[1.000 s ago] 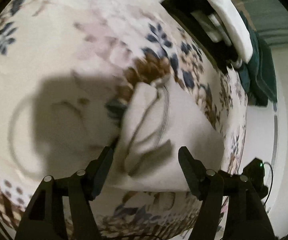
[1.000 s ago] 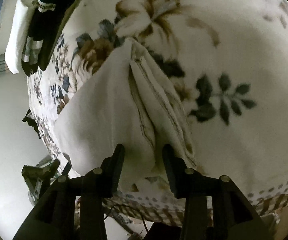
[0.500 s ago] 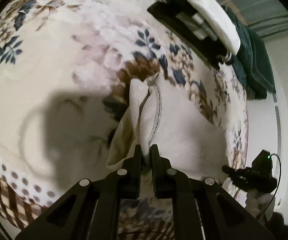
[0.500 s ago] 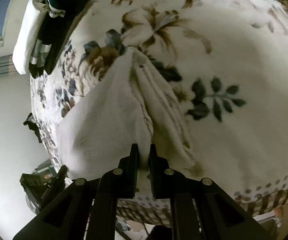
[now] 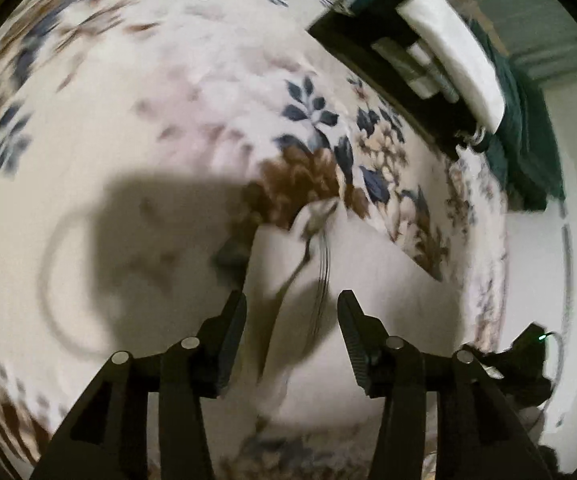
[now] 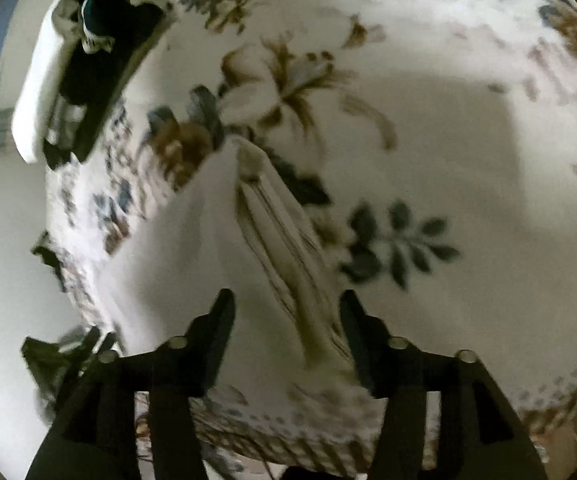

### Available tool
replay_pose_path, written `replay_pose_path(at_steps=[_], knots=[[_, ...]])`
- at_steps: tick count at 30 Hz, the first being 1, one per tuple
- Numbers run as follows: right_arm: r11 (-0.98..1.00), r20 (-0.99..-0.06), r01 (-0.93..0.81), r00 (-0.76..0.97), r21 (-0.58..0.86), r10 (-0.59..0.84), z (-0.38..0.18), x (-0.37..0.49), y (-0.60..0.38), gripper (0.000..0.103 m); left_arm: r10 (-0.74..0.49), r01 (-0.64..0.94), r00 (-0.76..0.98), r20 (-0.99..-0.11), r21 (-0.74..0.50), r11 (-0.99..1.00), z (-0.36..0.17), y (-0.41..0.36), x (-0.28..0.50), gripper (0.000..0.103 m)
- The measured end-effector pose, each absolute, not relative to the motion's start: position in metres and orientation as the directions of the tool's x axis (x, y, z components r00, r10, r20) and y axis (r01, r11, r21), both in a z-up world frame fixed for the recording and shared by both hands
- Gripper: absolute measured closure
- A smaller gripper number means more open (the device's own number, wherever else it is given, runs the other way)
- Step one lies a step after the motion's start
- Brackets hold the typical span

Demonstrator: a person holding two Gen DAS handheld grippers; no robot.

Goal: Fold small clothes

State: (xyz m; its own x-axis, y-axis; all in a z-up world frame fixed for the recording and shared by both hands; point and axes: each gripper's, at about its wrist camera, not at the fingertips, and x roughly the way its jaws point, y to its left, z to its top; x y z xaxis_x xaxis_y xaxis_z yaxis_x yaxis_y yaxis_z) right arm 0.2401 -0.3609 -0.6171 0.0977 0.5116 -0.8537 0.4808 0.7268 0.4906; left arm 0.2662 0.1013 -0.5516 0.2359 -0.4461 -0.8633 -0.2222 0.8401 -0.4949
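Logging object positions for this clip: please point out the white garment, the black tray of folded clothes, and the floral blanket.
white garment [image 5: 376, 280], left wrist view, flat folded panel.
black tray [image 5: 372, 68], left wrist view, dark side wall.
floral blanket [image 6: 428, 128], right wrist view, bare cream area.

Both grippers, clamped on the folded cream cloth garment half a second ago, are now spread open: left gripper and right gripper straddle it, fabric released onto the floral blanket.

1 garment, 2 tools, 1 blanket
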Motion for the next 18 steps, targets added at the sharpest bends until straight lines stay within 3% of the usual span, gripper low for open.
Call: replay_pose_path(at_steps=[3,7,9,13,15,18], knots=[[0.748,-0.855,0.447,0.085,0.491,0.511,-0.629,0.254,-0.353,0.037,-0.371,-0.159,0.184,-0.910,-0.400,0.902,-0.570,0.082,0.292,0.058],[0.818,-0.911,0.423,0.041,0.389,0.411,-0.642,0.262,-0.353,0.037,-0.283,-0.123,0.134,-0.950,-0.299,0.946,-0.590,0.073,0.302,0.056],[0.806,-0.909,0.447,0.042,0.389,0.415,-0.645,0.261,-0.361,0.037,-0.315,-0.153,0.134,-0.940,-0.334,0.930,-0.594,0.085,0.301,0.056],[0.716,-0.830,0.464,0.084,0.522,0.551,-0.644,0.260,-0.371,0.037,-0.495,-0.207,0.185,-0.849,-0.526,0.825,-0.582,0.117,0.289,0.057],[0.657,-0.774,0.477,0.082,0.584,0.628,-0.654,0.257,-0.376,0.034,-0.587,-0.240,0.195,-0.786,-0.618,0.749,-0.589,0.133,0.279,0.043],[0.603,-0.713,0.481,0.070,0.637,0.698,-0.671,0.253,-0.377,0.034,-0.728,-0.326,0.197,-0.656,-0.744,0.583,-0.621,0.147,0.264,0.040]])
